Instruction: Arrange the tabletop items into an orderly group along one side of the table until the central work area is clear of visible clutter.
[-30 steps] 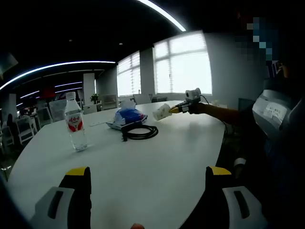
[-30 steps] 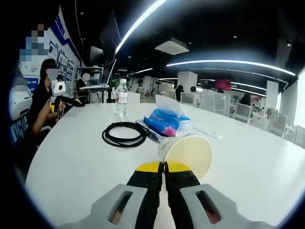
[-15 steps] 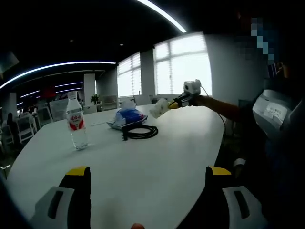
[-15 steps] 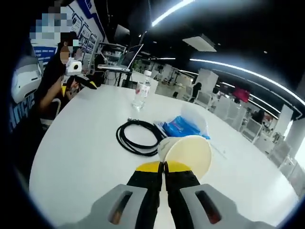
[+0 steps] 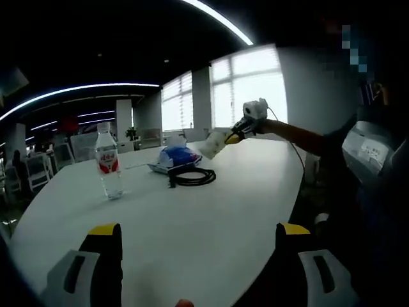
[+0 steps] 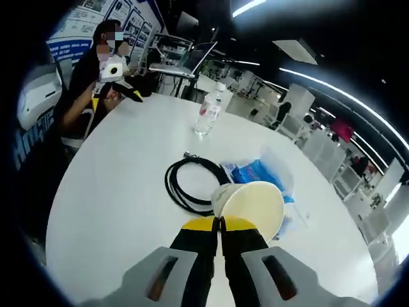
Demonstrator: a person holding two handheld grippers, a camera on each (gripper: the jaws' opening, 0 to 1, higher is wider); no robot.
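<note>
My right gripper [image 6: 220, 224] is shut on the rim of a pale paper cup [image 6: 252, 204], held in the air above the white table [image 6: 115, 192]. Below it lie a coiled black cable [image 6: 188, 182] and a blue tissue pack [image 6: 262, 176], with a red-labelled water bottle [image 6: 208, 112] standing further off. In the left gripper view my left gripper [image 5: 199, 230] is open low over the table [image 5: 211, 217], nothing between its jaws. Ahead are the bottle [image 5: 108, 163], tissue pack [image 5: 179, 157], cable [image 5: 192, 177], and the right gripper [image 5: 238, 134] carrying the cup [image 5: 214, 144].
A person sits at the table's near end, with an arm [image 5: 300, 137] stretched out over it. A laptop [image 6: 176, 64] stands on another desk behind. Chairs [image 5: 38, 169] and more tables lie beyond the far edge. Wide bare tabletop lies between the left gripper and the items.
My right gripper has lifted the cup higher above the table and moved over the cable and tissue pack. The left gripper has stayed put and open.
</note>
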